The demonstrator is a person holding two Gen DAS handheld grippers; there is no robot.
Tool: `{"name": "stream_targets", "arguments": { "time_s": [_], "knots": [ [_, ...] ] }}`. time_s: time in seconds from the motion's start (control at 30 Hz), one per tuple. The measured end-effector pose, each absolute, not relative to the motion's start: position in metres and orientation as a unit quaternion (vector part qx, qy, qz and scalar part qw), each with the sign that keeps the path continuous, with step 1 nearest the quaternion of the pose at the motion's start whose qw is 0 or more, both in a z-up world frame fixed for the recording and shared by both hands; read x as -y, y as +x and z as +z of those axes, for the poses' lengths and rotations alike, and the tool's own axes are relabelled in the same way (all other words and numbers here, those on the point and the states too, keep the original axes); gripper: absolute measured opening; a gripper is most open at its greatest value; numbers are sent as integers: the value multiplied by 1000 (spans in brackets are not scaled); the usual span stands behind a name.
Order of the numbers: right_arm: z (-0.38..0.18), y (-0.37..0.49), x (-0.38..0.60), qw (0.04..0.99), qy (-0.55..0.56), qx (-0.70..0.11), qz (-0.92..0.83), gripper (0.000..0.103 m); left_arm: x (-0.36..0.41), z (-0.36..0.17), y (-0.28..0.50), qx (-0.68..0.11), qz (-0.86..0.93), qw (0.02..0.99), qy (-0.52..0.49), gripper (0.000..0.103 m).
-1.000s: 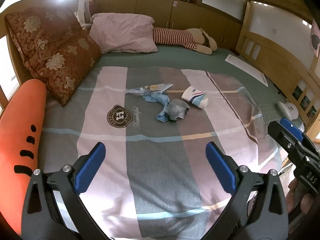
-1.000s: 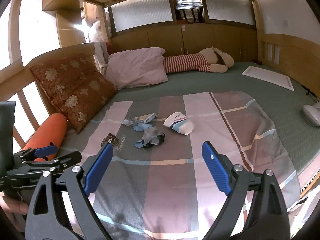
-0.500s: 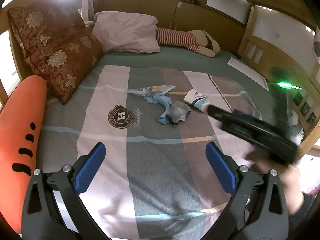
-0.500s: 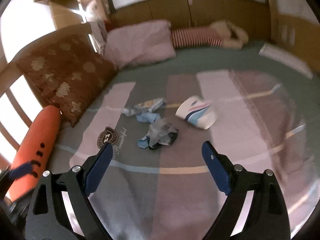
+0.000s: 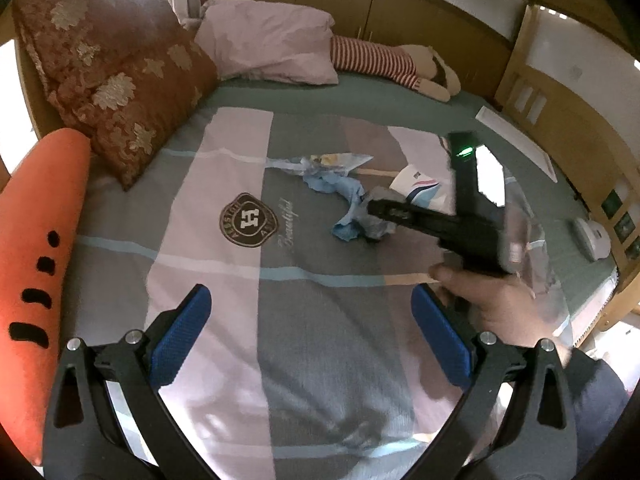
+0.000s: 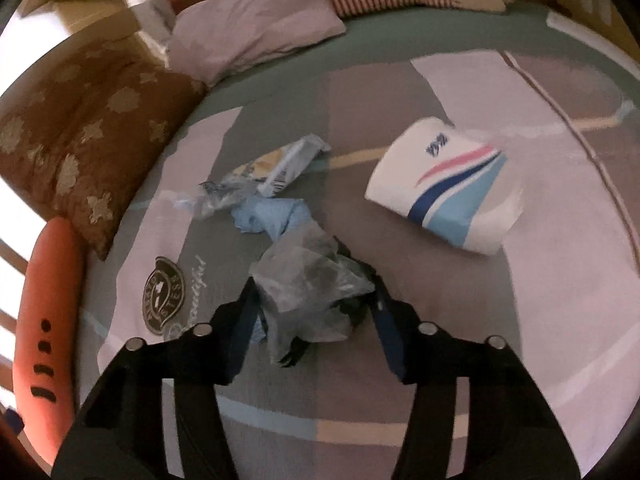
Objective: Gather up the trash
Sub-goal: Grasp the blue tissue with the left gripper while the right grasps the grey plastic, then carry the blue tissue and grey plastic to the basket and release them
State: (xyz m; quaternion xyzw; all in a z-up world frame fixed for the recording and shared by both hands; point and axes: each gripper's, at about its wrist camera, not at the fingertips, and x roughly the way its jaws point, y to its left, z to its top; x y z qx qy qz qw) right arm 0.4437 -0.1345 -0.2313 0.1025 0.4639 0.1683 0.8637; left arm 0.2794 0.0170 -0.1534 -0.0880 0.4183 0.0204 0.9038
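1. Closing in on the trash pile: the right claw (image 6: 314, 312) has dropped from well back over the bed to right down on the crumpled grey plastic bag (image 6: 308, 280), and its jaws are pinching inward at this moment with the bag sitting between them. Can't say the pads are actually pressing on it yet, so I'm not calling it grabbed.

2. That bag is lying near the middle of the bed (image 5: 304, 360), on the striped cover, touching a blue crumpled scrap (image 6: 272, 216). Just beyond that towards the headboard end is a torn snack wrapper (image 6: 276, 168), and a white paper cup (image 6: 444, 192) is lying on its side a bit apart, towards the right edge.

3. The left claw (image 5: 310, 336) is hanging back near the foot edge, fingers spread wide, nothing between them. It has barely shifted compared with a second ago.

4. What it's meaning for the task, I reckon: first pickup is getting started, nothing collected yet, and three more bits are waiting. The bag is flimsy, so it might drag the blue scrap along with it.
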Motion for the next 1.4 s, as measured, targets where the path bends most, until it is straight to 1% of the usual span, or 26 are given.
{"name": "stream_targets", "arguments": {
  "time_s": [0.1,0.2,0.3,0.4,0.57,0.63,0.67,0.73,0.77,0.83,1.03,1.23,1.3,1.4],
  "knots": [
    [-195,429,153,873,127,-439,170,52,-9,-163,303,-431,13,898,-83,100],
    [-145,406,178,898,128,-391,157,52,2,-178,337,-444,4,893,-74,100],
    [-116,387,203,905,150,-367,155,52,19,-199,378,-465,4,884,-54,100],
    [-109,373,222,899,189,-360,162,53,32,-222,417,-477,11,878,-36,99],
    [-106,371,220,907,164,-351,164,53,41,-255,473,-501,20,864,-39,94],
    [-108,373,218,906,159,-356,163,53,38,-269,490,-518,29,854,-42,76],
    [-108,373,218,905,159,-358,164,53,34,-280,499,-538,28,841,-54,53],
    [-108,374,215,906,151,-359,169,53,25,-274,496,-522,36,850,-62,14],
    [-107,372,214,907,145,-357,169,53,22,-272,494,-528,29,846,-72,5],
    [-107,371,211,911,129,-353,168,53,15,-264,483,-529,13,844,-92,5],
    [-104,361,207,908,127,-357,180,53,-1,-197,402,-487,-38,870,-71,5],
    [-90,315,188,908,113,-343,211,53,-8,-122,307,-411,-63,908,-54,5],
    [-88,293,180,909,104,-338,222,53,-7,-111,278,-388,-61,919,-39,5],
    [-93,258,169,911,84,-333,229,53,-3,-115,248,-385,-69,920,-34,5]
  ]
}}
